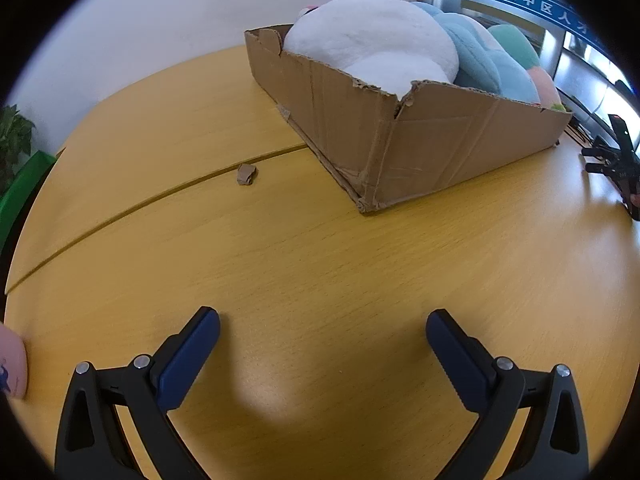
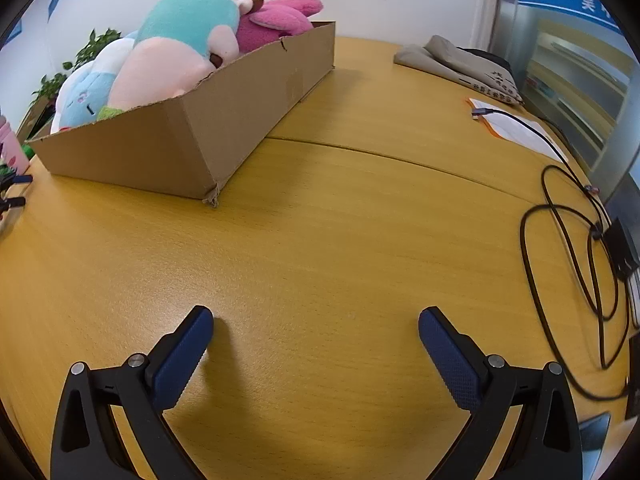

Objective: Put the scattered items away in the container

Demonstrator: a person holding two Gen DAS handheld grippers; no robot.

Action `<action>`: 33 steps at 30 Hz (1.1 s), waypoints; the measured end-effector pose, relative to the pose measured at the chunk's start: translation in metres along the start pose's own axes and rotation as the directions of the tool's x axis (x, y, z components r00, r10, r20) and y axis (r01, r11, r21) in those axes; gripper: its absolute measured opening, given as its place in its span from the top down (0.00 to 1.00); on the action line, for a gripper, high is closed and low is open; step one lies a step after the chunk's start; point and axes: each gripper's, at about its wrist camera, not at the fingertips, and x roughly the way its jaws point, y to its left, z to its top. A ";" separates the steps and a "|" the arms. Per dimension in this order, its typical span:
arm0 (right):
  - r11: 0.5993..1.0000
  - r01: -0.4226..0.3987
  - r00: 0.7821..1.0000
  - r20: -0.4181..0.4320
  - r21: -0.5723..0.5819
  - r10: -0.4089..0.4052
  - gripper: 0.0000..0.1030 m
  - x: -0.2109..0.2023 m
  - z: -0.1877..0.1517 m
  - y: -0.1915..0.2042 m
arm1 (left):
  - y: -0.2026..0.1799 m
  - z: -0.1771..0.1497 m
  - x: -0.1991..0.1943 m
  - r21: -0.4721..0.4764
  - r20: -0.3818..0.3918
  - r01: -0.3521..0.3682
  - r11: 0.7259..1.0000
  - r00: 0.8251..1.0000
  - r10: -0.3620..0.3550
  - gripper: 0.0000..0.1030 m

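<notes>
nearest in both views, the left hand-held gripper (image 1: 322, 322) and the right hand-held gripper (image 2: 316, 320) are spread wide with nothing between their pads, each tilted down over bare bench (image 1: 320, 260). at the left view's lower left edge a pink thing (image 1: 12, 364) lies on the bench, cut off by the frame; i cannot tell what it is, though it may be an item left to tidy. a little farther, a small cardboard scrap (image 1: 245, 174) sits by the bench seam. beyond it the cardboard box (image 1: 440, 148) stands on the bench, already heaped with plush toys: a white one (image 1: 372, 40), a teal and peach one (image 2: 180, 40), a magenta one (image 2: 276, 20). far right lie a cable (image 2: 568, 240), papers (image 2: 516, 128) and a folded bag (image 2: 460, 64). by my reading the tidying is nearly done, with at most the pink thing left.
</notes>
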 end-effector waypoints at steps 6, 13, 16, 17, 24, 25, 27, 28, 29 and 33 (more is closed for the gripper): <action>0.988 -0.094 0.996 -0.008 -0.126 0.093 0.00 0.007 0.012 -0.008 | 0.013 0.001 0.000 0.079 -0.003 0.061 0.995 0.998 -0.061 0.00; 0.985 -0.102 0.995 -0.010 -0.140 0.101 0.00 0.016 0.026 -0.020 | 0.017 0.007 -0.002 0.094 -0.007 0.070 0.993 0.998 -0.070 0.00; 0.981 -0.113 0.994 -0.013 -0.161 0.113 0.00 0.016 0.027 -0.018 | 0.024 0.014 0.008 0.108 -0.009 0.079 0.991 0.997 -0.078 0.00; 0.980 -0.113 0.994 -0.013 -0.162 0.113 0.00 0.016 0.027 -0.017 | 0.023 0.015 0.009 0.114 -0.010 0.083 0.990 0.997 -0.082 0.00; 0.952 -0.183 0.983 -0.029 -0.247 0.181 0.00 0.017 0.030 -0.011 | 0.027 0.016 0.011 0.119 -0.011 0.091 0.989 0.996 -0.090 0.00; 0.943 -0.197 0.980 -0.032 -0.269 0.196 0.00 0.016 0.029 -0.007 | 0.027 0.018 0.013 0.107 -0.010 0.081 0.991 0.997 -0.080 0.00; 0.929 -0.218 0.975 -0.038 -0.298 0.217 0.00 0.012 0.024 0.000 | 0.037 0.018 0.012 0.075 -0.008 0.059 0.995 0.998 -0.058 0.00; 0.926 -0.224 0.974 -0.039 -0.305 0.223 0.00 0.011 0.022 0.002 | 0.041 0.018 0.012 0.062 -0.007 0.050 0.997 0.999 -0.050 0.00; 0.925 -0.226 0.974 -0.039 -0.307 0.224 0.00 0.010 0.021 0.003 | 0.044 0.018 0.012 0.057 -0.007 0.047 0.997 0.999 -0.046 0.00; 0.925 -0.225 0.974 -0.038 -0.305 0.224 0.00 0.008 0.017 0.006 | 0.048 0.018 0.011 0.066 -0.007 0.053 0.996 0.999 -0.052 0.00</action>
